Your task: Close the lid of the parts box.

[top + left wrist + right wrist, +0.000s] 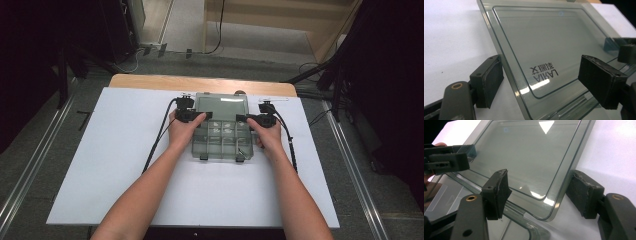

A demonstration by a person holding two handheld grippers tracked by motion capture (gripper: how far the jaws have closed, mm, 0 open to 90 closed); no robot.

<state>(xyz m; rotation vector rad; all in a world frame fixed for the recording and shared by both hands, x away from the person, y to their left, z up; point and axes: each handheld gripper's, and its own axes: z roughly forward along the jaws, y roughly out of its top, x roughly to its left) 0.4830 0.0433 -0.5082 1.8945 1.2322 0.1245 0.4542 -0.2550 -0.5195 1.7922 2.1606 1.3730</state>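
Bright white table (100, 165), dark surroundings; glare on the lid (546, 126).

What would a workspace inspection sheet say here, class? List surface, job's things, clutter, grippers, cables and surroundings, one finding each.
Surface: white board over a wooden table.
Job's things: clear compartment box, its lid raised open.
Clutter: nothing seen.
Grippers: left gripper and right gripper each straddle a lid edge, pads not pressing.
Cables: a black cable trails from each gripper.
Surroundings: grey floor, dark stands.
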